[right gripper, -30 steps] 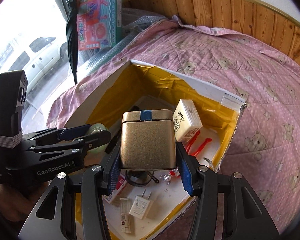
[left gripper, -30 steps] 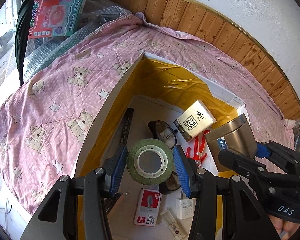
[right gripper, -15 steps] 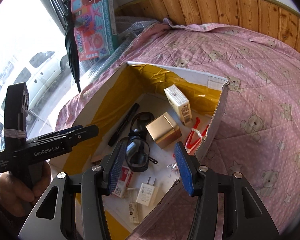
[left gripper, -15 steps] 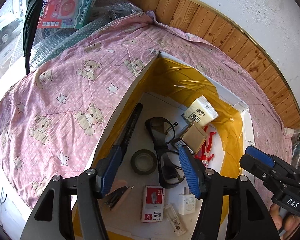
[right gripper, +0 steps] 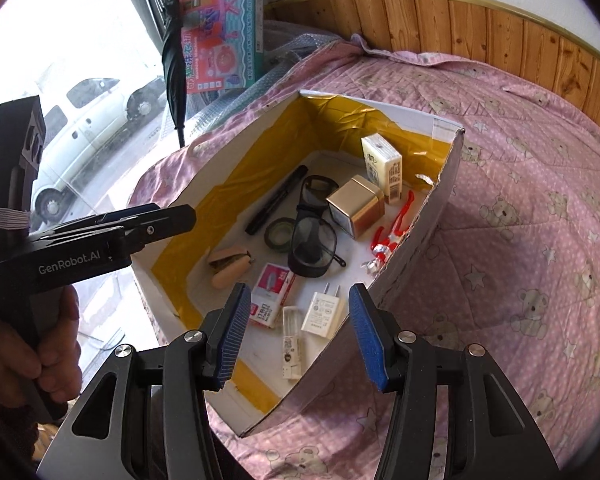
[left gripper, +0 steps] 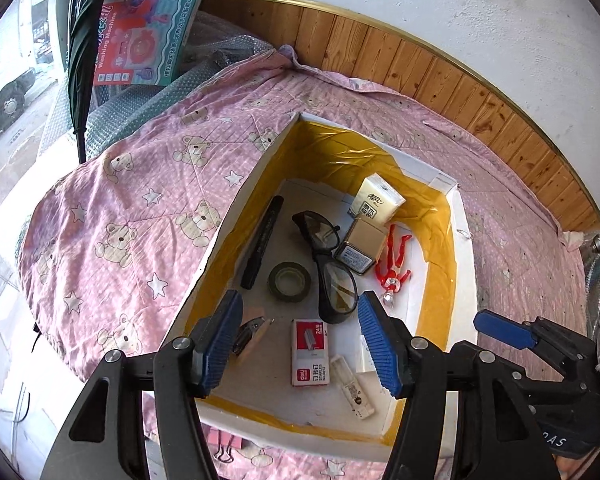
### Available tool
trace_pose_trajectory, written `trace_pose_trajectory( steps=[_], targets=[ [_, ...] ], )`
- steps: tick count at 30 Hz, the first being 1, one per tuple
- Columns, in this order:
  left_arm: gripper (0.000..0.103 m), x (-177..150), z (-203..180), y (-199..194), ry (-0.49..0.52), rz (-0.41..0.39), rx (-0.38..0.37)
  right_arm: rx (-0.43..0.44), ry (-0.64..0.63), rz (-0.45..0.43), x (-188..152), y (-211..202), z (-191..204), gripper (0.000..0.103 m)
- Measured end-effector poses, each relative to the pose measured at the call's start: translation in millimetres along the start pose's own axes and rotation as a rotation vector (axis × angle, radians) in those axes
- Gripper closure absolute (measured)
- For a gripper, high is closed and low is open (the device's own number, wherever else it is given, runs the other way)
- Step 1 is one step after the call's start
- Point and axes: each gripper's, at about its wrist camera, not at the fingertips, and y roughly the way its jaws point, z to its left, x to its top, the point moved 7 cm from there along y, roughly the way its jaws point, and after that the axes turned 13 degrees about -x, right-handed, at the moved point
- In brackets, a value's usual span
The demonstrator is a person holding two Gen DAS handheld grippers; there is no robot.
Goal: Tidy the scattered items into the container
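A white box (left gripper: 236,208) (right gripper: 440,208) lined with yellow tape sits on a pink bear-print quilt. Inside lie a green tape roll (left gripper: 289,281) (right gripper: 279,233), a gold tin (left gripper: 361,244) (right gripper: 355,205), goggles (left gripper: 332,268) (right gripper: 313,236), a black pen (left gripper: 262,236), a tissue pack (left gripper: 376,201) (right gripper: 382,168), a red figure (left gripper: 394,264) (right gripper: 392,236), a staples box (left gripper: 310,352) (right gripper: 270,294) and a white plug (right gripper: 323,312). My left gripper (left gripper: 300,340) hangs open above the box's near end, holding nothing. My right gripper (right gripper: 296,332) is open and empty over the box's near corner.
The pink quilt (right gripper: 540,220) spreads around the box, with wood panelling (left gripper: 420,68) behind. A toy carton (left gripper: 148,20) (right gripper: 220,28) and a folded umbrella (left gripper: 82,52) lean at the far left by a window. A hand (right gripper: 32,344) holds the left gripper's handle.
Both grippers let go: the tape roll and the gold tin now lie in the box. Both grippers have opened and drawn back and up from the box.
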Motion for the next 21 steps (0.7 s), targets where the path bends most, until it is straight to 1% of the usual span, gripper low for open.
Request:
trace_pose_trajectory(
  steps=[11,18,21],
  targets=[
    [0.042,-28.2,-30.6,-42.1,0.061,-0.026,-0.039,-0.091,-0.066,-0.012,-44.9,-38.7,8.7,0.048],
    [0.042,-44.6,-45.1,-67.3,0.093,-0.046,-0.064,-0.178,-0.099,-0.016,-64.2,-57.7,10.4,0.048],
    [0.042,-52.4,-51.3,-75.5,0.104,-0.049,-0.076,-0.198,-0.097,0.004,-71.4,-59.6,11.9,0.048]
  ],
)
